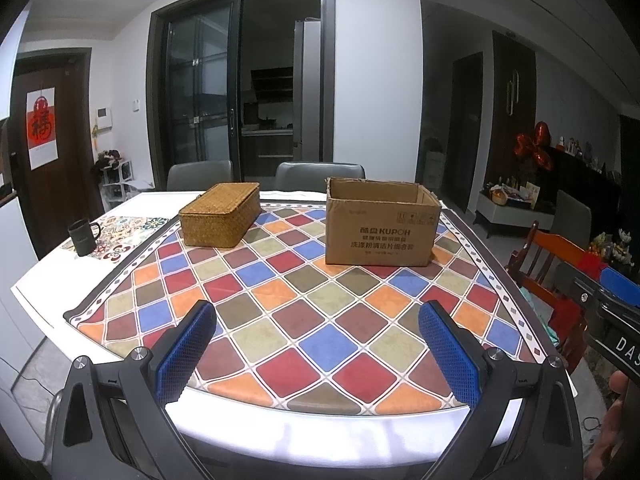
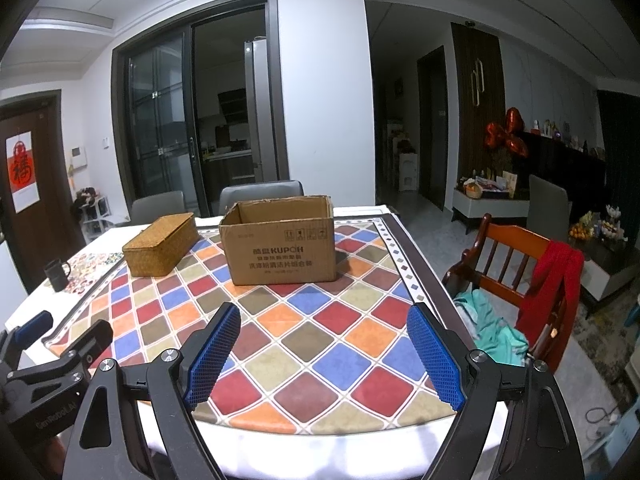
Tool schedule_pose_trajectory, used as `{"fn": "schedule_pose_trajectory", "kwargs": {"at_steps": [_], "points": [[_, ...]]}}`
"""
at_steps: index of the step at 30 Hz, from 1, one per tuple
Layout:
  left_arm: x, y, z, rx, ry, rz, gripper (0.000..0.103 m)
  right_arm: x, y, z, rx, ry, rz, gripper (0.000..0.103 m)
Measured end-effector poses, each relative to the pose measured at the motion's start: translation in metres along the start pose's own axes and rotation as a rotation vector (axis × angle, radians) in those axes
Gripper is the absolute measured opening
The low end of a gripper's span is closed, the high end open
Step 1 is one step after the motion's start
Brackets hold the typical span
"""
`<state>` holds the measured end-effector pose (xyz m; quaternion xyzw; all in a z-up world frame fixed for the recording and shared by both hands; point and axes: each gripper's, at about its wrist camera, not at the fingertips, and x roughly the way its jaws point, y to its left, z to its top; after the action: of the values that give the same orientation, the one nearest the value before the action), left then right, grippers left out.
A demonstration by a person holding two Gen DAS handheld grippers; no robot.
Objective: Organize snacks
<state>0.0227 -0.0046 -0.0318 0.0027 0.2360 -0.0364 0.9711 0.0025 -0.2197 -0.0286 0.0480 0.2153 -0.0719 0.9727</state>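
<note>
Left-wrist view: left gripper (image 1: 318,312) stands with jaws spread wide and nothing between the blue pads (image 1: 186,354), above the near edge of the table (image 1: 280,436) with its diamond-patterned cloth. Ahead and left of the gripper sits a closed wicker basket (image 1: 220,214); ahead and slightly right stands an open cardboard box (image 1: 382,222), well apart from the fingertips. A dark mug (image 1: 83,236) stands far left. No snacks are visible; the box's inside is hidden.

Right-wrist view: right gripper (image 2: 322,320) likewise has its jaws wide apart, empty. The cardboard box (image 2: 280,242) stands ahead, slightly left; the wicker basket (image 2: 160,244) lies farther left. A wooden chair (image 2: 516,264) draped with a red garment (image 2: 550,296) stands to the right, beside the table.
</note>
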Motion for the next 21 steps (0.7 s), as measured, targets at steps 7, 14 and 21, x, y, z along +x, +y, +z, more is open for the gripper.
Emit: {"fn": "schedule_pose_trajectory", "kwargs": {"at_steps": [7, 14, 21], "points": [[-0.0006, 0.0005, 0.0010, -0.003, 0.001, 0.006, 0.103, 0.0001, 0.0003, 0.0007, -0.004, -0.002, 0.000, 0.086], [0.0000, 0.0013, 0.0007, -0.001, 0.001, 0.005, 0.103, 0.0001, 0.0005, 0.0005, -0.001, -0.003, -0.001, 0.086], [0.0008, 0.0007, 0.0015, 0.001, 0.003, 0.003, 0.103, 0.0000, 0.0003, 0.0018, -0.002, -0.004, -0.002, 0.086]]}}
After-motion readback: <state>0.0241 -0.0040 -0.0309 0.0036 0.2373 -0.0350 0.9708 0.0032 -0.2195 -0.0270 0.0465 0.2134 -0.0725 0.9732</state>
